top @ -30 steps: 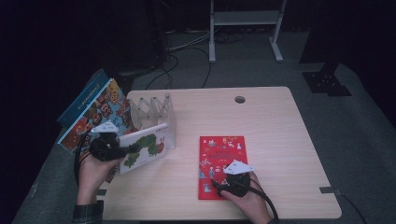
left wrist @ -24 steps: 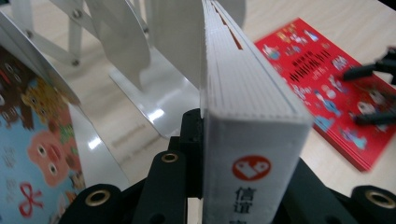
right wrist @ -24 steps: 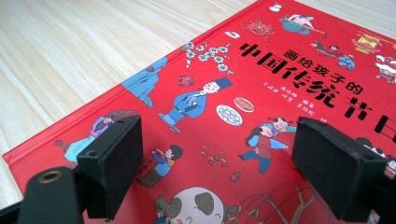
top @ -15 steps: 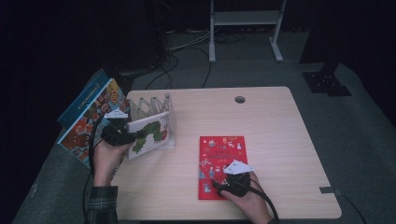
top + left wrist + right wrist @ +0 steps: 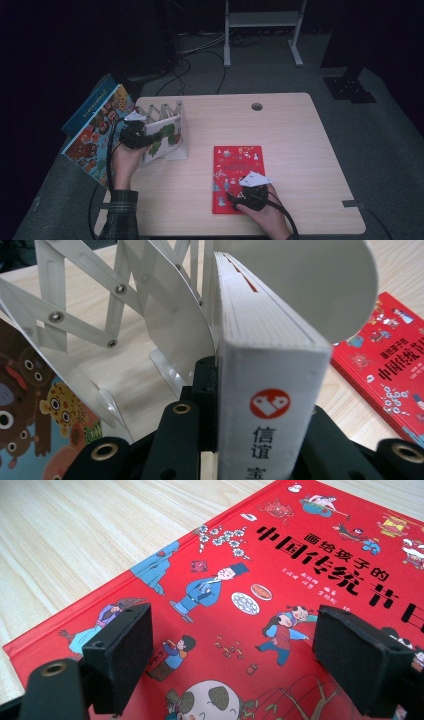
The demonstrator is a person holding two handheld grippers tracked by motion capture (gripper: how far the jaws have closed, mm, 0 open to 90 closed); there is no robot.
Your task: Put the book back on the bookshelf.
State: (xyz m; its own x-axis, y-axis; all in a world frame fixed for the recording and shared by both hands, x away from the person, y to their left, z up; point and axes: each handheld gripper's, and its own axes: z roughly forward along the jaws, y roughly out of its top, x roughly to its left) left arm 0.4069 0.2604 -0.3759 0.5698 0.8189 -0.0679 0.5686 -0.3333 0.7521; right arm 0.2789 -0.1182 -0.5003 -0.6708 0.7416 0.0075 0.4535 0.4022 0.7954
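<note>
My left gripper (image 5: pixel 135 136) is shut on the spine end of a thick white book with a caterpillar on its cover (image 5: pixel 162 137). The book stands nearly upright against the near end of a white expanding rack (image 5: pixel 165 111). In the left gripper view the white spine (image 5: pixel 270 370) sits clamped between the black jaws of the left gripper (image 5: pixel 265 407), with the rack's plates (image 5: pixel 165 325) just behind. A red picture book (image 5: pixel 237 167) lies flat on the table. My right gripper (image 5: pixel 234 196) hovers open at its near edge, the red cover (image 5: pixel 300 570) showing between the pads (image 5: pixel 122 645).
A large colourful book (image 5: pixel 97 130) leans at the table's left edge beside the rack. The wooden table (image 5: pixel 300 150) has a cable hole (image 5: pixel 257 106) at the back. A white stand and cables lie on the dark floor beyond.
My left gripper carried the white book away from me and tipped it up against the rack. The right gripper and red book stayed put.
</note>
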